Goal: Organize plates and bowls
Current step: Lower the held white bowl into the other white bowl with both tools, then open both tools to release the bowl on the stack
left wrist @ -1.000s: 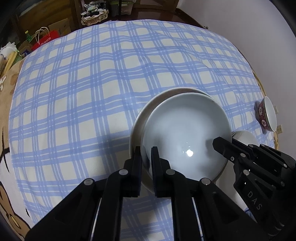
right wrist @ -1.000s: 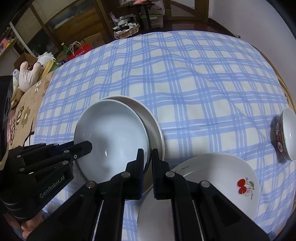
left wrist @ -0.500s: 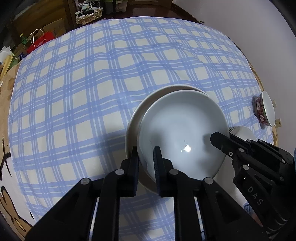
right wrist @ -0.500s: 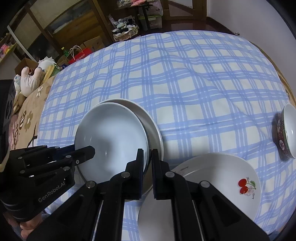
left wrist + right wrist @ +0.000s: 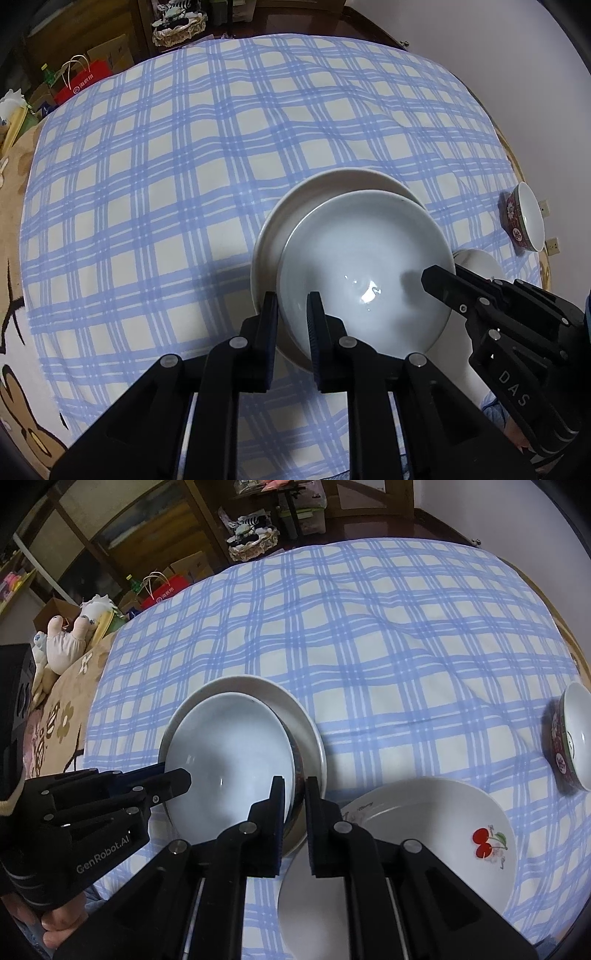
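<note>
From the left wrist, my left tongs [image 5: 291, 299] straddle the near rim of the pale bowl [image 5: 365, 266]. Their jaws have just been opening and stand narrowly apart, the rim between them but the pads not pressing. The bowl sits off-centre in the cream plate [image 5: 295, 199], crowded toward my side. I judge the step to be settling it and letting go, so I should widen enough to clear the rim on both sides, then lift straight up so nothing drags. Both pieces are smooth glazed ceramic, hard and slippery. The bowl is deep and round, with a bright glint at its bottom.

From the right wrist, my right tongs [image 5: 294, 782] are nearly closed, pinching the bowl's opposite rim, where a dark outer wall shows. They have eased only a shade. Releasing this side second should keep the bowl from skating. Just beside lies a shallow white cherry plate [image 5: 424, 812], and a red patterned bowl [image 5: 576, 738] stands well apart on the soft checked cloth [image 5: 369, 646] covering the surface.
</note>
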`<state>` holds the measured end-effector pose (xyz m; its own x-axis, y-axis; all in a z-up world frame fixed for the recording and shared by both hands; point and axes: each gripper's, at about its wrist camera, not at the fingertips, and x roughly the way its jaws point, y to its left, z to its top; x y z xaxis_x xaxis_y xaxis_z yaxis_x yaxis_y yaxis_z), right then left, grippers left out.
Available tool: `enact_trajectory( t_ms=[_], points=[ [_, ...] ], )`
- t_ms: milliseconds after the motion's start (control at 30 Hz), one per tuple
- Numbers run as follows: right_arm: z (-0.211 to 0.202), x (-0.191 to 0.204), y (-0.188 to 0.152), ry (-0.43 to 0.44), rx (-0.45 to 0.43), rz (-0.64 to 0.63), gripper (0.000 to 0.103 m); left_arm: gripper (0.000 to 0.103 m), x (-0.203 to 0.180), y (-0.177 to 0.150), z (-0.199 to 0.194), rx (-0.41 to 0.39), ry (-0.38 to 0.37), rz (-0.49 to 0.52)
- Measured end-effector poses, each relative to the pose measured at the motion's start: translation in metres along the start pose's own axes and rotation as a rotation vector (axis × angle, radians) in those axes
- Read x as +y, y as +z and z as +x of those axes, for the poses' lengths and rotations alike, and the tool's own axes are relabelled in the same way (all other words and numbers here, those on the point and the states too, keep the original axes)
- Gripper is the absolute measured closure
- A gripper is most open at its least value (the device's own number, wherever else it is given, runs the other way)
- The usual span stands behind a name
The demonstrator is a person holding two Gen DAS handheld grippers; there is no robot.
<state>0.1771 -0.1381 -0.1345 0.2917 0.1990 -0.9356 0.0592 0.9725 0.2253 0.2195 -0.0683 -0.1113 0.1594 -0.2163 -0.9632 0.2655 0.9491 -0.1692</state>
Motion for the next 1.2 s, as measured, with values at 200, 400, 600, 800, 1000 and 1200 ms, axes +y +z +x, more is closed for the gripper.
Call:
enact_trajectory(
  t_ms=[200, 400, 600, 800, 1000, 1200],
  points=[
    [-0.002, 0.001, -0.003, 0.003, 0.003, -0.001, 0.092, 0.087, 0.001, 0.000, 0.000, 0.013, -0.006, -0.008],
    [-0.012, 0.002, -0.002, -0.048, -0.007, -0.031, 0.091, 0.074, -0.008, -0.003, -0.015, -0.050, 0.072, 0.060],
    [-0.018, -0.005, -0.005, -0.040, -0.013, -0.005, 0.091, 0.056, -0.004, -0.009, -0.023, -0.068, 0.110, 0.080],
    [-0.033, -0.010, -0.010, -0.058, -0.044, -0.004, 0.068, 0.036, -0.001, -0.012, -0.032, -0.081, 0.130, 0.060],
    [-0.058, -0.018, -0.010, -0.087, -0.127, 0.006, 0.034, 0.023, 0.001, -0.012, -0.044, -0.089, 0.136, 0.041],
    [-0.081, -0.030, -0.008, -0.108, -0.189, 0.010, 0.011, 0.020, 0.007, -0.012, -0.059, -0.119, 0.135, -0.016]
  ],
)
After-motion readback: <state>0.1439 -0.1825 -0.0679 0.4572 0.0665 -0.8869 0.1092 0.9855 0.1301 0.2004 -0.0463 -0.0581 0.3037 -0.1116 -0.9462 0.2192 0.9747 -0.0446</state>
